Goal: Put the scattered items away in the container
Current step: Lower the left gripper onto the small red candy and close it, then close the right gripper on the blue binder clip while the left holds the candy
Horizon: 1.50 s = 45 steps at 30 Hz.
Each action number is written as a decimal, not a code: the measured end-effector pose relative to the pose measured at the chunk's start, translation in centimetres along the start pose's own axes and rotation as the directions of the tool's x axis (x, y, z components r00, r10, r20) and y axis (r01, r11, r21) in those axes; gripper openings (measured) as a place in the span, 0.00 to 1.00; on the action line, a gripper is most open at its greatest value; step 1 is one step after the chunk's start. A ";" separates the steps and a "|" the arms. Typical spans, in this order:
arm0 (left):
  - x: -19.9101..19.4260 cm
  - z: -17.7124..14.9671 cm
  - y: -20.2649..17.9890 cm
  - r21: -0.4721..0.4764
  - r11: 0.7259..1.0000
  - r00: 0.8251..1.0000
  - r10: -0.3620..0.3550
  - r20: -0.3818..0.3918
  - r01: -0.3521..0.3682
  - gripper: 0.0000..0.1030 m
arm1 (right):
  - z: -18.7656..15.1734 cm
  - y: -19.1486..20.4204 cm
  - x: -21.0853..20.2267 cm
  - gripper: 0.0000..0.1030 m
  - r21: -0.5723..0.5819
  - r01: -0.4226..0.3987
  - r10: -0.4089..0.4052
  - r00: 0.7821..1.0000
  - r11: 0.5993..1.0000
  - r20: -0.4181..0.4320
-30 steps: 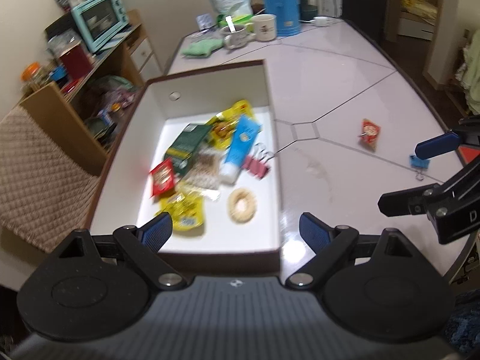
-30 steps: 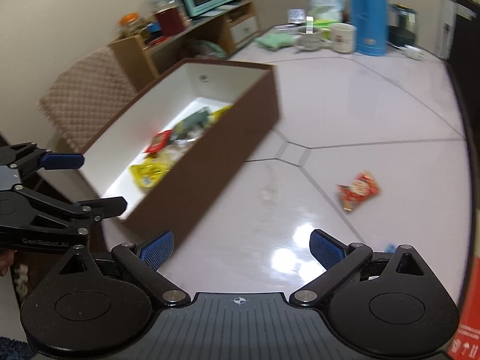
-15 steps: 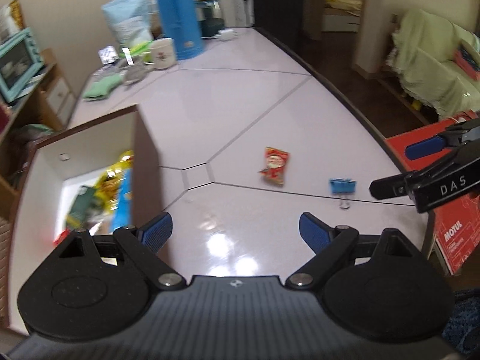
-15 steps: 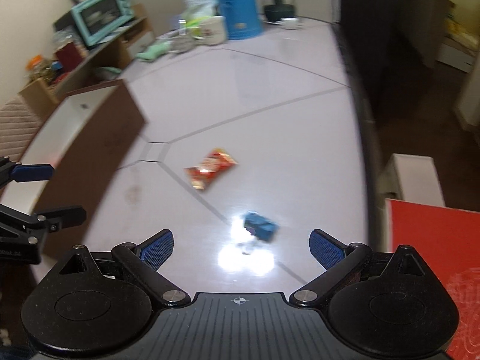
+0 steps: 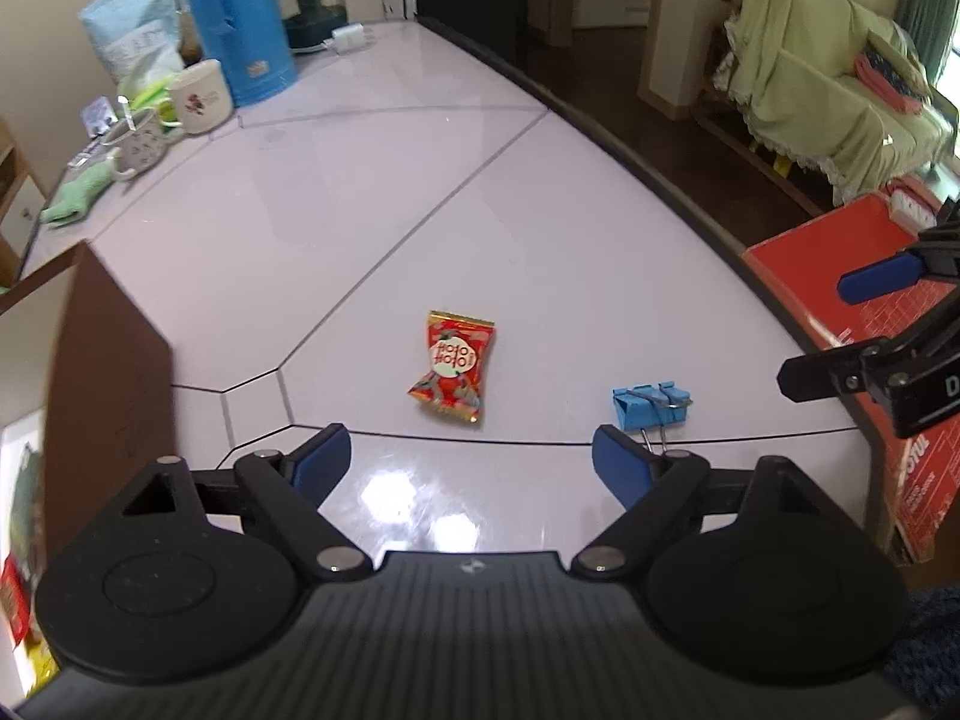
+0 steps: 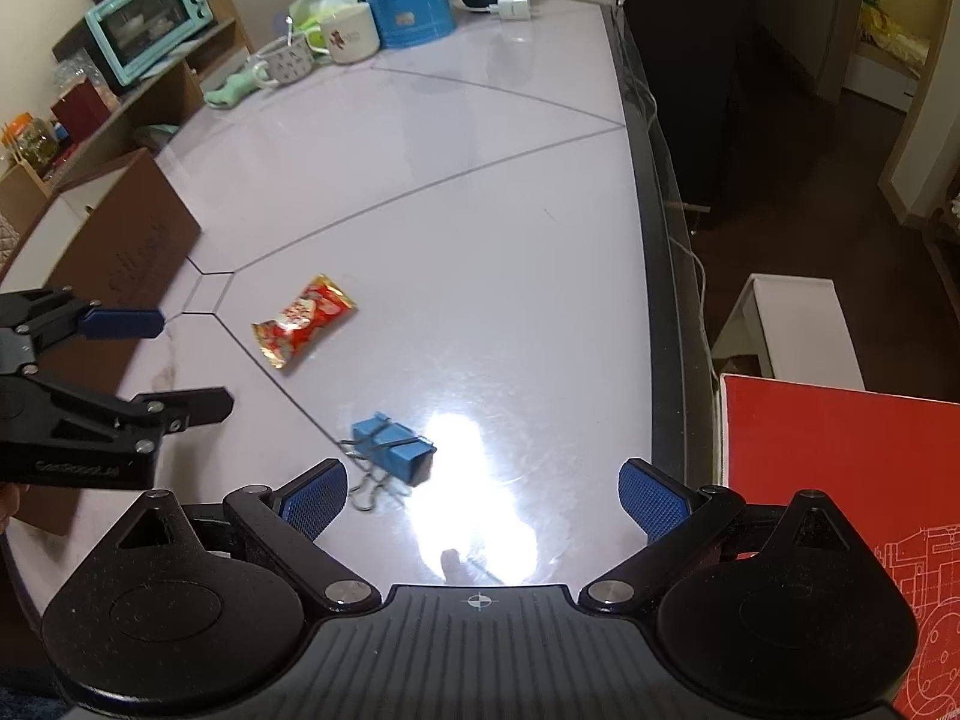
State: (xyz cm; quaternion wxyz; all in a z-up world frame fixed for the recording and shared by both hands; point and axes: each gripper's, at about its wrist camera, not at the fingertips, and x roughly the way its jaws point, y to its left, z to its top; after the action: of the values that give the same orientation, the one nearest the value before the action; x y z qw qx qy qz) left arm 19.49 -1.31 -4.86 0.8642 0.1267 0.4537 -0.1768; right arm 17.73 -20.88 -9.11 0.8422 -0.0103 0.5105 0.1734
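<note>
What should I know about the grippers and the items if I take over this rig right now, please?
Left gripper: open, nothing between its fingers; its jaws have just been closing a little.
Right gripper: open, holding nothing.
Box: at the table's left edge, already holding several packets.
Left to do: the red snack packet and the blue binder clip both lie loose on the table. The clip is just ahead of the right gripper, the packet ahead of the left.

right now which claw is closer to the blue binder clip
Right. The right claw hovers open just above the blue binder clip, which lies off its left finger. The left claw sits farther over, facing the red snack packet.
</note>
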 end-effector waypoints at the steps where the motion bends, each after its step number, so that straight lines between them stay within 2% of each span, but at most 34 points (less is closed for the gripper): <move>1: 0.6 0.2 0.0 0.004 1.000 1.000 -0.002 -0.001 0.002 0.78 | 0.1 -0.2 0.3 0.96 0.002 -0.001 0.001 1.000 1.000 -0.005; 3: 1.7 0.5 0.0 0.008 1.000 1.000 -0.006 -0.008 0.007 0.78 | 0.3 -0.6 0.8 0.96 0.007 -0.004 0.004 1.000 1.000 -0.016; 7: 4.0 1.3 0.7 -0.008 1.000 1.000 -0.007 -0.030 0.007 0.69 | 0.7 -1.1 1.8 0.96 0.016 -0.010 0.011 0.999 1.000 -0.037; 12: 6.7 2.4 1.8 -0.036 0.999 0.999 -0.018 -0.046 0.016 0.67 | 1.0 -1.6 2.6 0.96 0.024 -0.017 0.018 0.998 1.000 -0.055; 15: 8.2 2.8 2.2 -0.037 0.999 0.997 -0.029 -0.067 0.027 0.55 | 1.1 -1.8 2.9 0.96 0.020 -0.026 0.027 0.998 0.999 -0.055; 17: 8.9 2.8 2.5 -0.039 0.998 0.995 -0.051 -0.083 0.047 0.41 | 1.1 -1.8 2.9 0.96 0.009 -0.041 0.042 0.998 0.999 -0.050; 20: 9.1 2.5 2.6 -0.025 0.998 0.995 -0.055 -0.081 0.053 0.29 | 1.1 -1.3 2.9 0.96 -0.033 -0.076 0.074 0.997 0.997 -0.038; 27: 6.7 1.8 3.9 -0.069 0.996 0.997 -0.056 -0.055 0.052 0.25 | 0.6 1.4 4.2 0.96 -0.186 -0.150 0.142 0.988 0.971 -0.058; 29: 5.5 1.5 4.2 -0.076 0.996 0.997 -0.059 -0.048 0.055 0.10 | 0.3 2.1 4.8 0.96 -0.219 -0.159 0.149 0.987 0.963 -0.061; 30: 4.9 1.4 4.4 -0.082 0.995 0.997 -0.060 -0.045 0.056 0.07 | 0.2 2.4 5.2 0.96 -0.233 -0.149 0.138 0.988 0.961 -0.065; 34: 3.2 0.6 5.0 -0.098 0.994 0.998 -0.048 -0.034 0.045 0.07 | -0.3 3.2 6.0 0.96 -0.251 -0.126 0.111 0.991 0.960 -0.074; 38: 2.9 0.1 5.1 -0.119 0.992 0.998 -0.042 -0.038 0.037 0.09 | -0.6 3.3 5.8 0.96 -0.211 -0.111 0.099 0.993 0.971 -0.069; 39: 2.9 0.1 4.9 -0.118 0.992 0.998 -0.047 -0.034 0.043 0.13 | -0.7 3.2 5.7 0.96 -0.192 -0.108 0.097 0.993 0.975 -0.067; 41: 2.9 0.4 4.7 -0.112 0.992 0.998 -0.056 -0.027 0.053 0.39 | -1.0 2.7 5.5 0.96 -0.155 -0.097 0.089 0.994 0.983 -0.062; 43: 3.5 0.9 4.3 -0.083 0.995 0.998 -0.054 -0.023 0.052 0.45 | -1.4 2.2 5.3 0.96 -0.117 -0.083 0.077 0.995 0.990 -0.058; 45: 4.7 1.3 3.7 -0.049 0.997 0.997 -0.061 -0.042 0.058 0.46 | -1.7 1.7 5.0 0.96 -0.081 -0.069 0.065 0.996 0.994 -0.056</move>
State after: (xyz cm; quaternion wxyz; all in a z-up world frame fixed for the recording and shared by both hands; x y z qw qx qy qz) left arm 24.44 0.66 -7.83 0.8514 0.0962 0.4799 -0.1888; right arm 17.81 -18.21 -13.97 0.8209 -0.0327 0.5251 0.2222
